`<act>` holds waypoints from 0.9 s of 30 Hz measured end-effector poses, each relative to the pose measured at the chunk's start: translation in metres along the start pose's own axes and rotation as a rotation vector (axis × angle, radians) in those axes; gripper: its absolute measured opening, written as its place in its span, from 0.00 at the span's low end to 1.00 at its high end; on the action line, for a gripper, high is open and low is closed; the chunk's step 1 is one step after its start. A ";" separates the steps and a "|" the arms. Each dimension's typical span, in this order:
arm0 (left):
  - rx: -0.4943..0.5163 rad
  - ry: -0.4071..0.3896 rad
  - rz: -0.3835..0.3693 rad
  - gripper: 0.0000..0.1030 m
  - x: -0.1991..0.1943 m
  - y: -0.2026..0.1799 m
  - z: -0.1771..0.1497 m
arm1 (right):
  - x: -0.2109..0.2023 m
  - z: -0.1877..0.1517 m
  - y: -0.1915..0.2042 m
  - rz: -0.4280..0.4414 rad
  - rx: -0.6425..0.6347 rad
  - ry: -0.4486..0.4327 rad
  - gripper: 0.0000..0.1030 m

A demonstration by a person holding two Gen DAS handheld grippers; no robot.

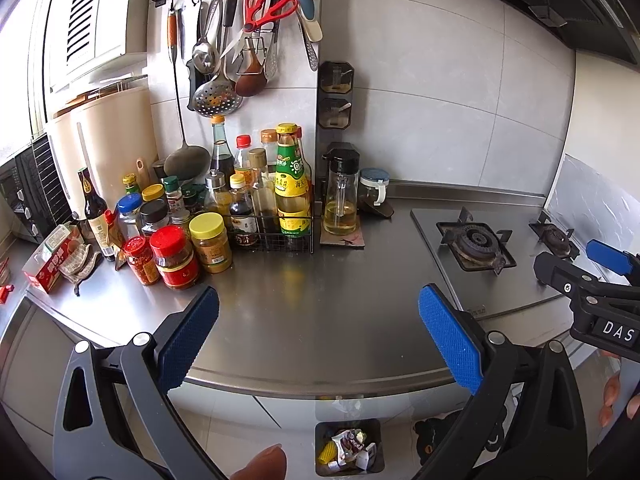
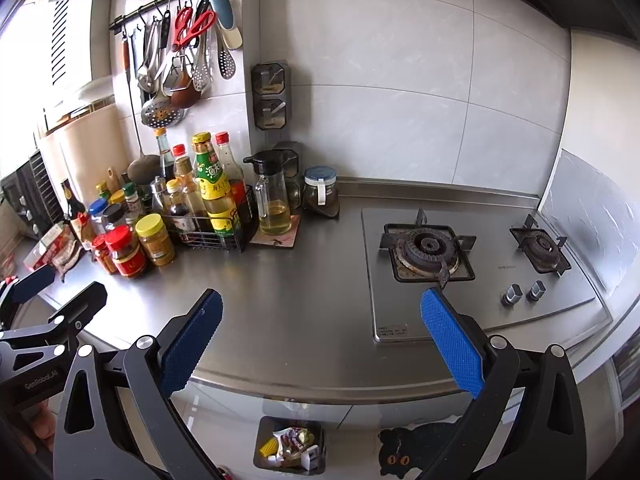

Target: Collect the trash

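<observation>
My left gripper [image 1: 318,338] is spread wide and holds nothing. My right gripper [image 2: 322,338] is spread wide too, and empty. Both hang over the near edge of the shiny counter [image 1: 320,280]. The trash [image 1: 348,450] sits in a small bin [image 1: 347,426] on the floor, down below my grippers, near the cabinets.

The right gripper [image 1: 600,276], seen from the left wrist camera, bears white letters "DAS". The left gripper [image 2: 52,292], seen from the right wrist camera, reads "GenRobot.AI". The yellow-green bottle [image 2: 216,188] label shows Chinese characters "海天".
</observation>
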State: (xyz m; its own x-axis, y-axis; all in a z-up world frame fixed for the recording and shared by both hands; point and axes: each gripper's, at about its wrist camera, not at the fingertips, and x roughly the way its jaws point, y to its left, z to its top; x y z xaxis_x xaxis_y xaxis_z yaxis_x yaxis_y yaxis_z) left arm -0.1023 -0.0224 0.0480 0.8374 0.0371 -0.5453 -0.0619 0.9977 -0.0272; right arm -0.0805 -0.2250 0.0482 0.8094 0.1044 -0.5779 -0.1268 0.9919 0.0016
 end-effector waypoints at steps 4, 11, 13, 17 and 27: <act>-0.002 0.005 -0.005 0.92 0.002 -0.001 0.000 | 0.001 -0.001 -0.002 -0.007 0.008 0.002 0.97; 0.007 0.004 -0.012 0.92 0.005 -0.003 0.001 | 0.003 0.001 -0.005 -0.005 0.017 0.002 0.97; 0.005 0.004 -0.013 0.92 0.005 -0.003 0.002 | 0.003 0.001 -0.005 -0.006 0.016 0.001 0.97; 0.006 0.004 -0.013 0.92 0.005 -0.003 0.002 | 0.004 0.002 -0.005 -0.009 0.017 0.002 0.97; 0.001 0.006 -0.008 0.92 0.010 -0.001 0.004 | 0.011 0.005 -0.002 -0.005 0.018 0.008 0.97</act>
State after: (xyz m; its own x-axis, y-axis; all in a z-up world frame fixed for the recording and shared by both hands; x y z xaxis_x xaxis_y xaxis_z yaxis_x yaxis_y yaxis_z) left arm -0.0915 -0.0233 0.0459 0.8347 0.0284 -0.5500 -0.0542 0.9981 -0.0307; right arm -0.0686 -0.2259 0.0456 0.8051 0.0993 -0.5848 -0.1125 0.9936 0.0139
